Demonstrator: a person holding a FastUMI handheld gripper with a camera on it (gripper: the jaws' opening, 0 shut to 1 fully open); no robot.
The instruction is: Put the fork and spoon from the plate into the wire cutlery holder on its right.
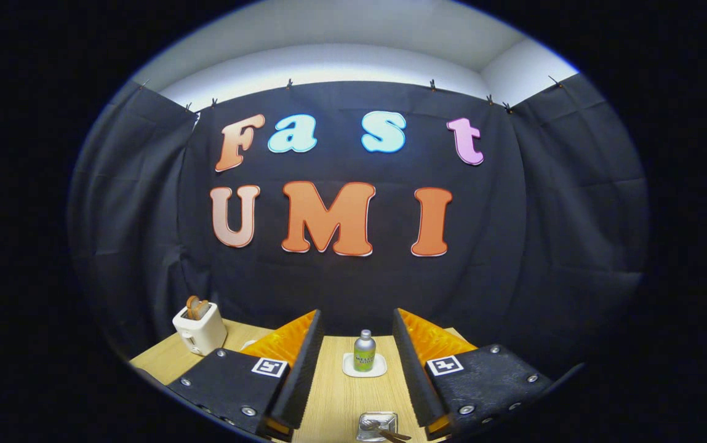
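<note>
My gripper [356, 326] is open, its two black fingers spread wide above a wooden table [341, 394] with nothing between them. Low down between the fingers, close in, lies a small silvery plate [377, 426] with cutlery on it; a fork [370, 424] head and a dark handle [395, 435] show, and I cannot make out the spoon apart from it. The right finger [411, 363] hides whatever stands to the plate's right.
Beyond the plate, between the fingers, a small green-labelled bottle [364, 351] stands on a white coaster [364, 365]. A white toaster [200, 328] with toast in its slots sits far left at the table's back. Black cloth walls close the booth behind.
</note>
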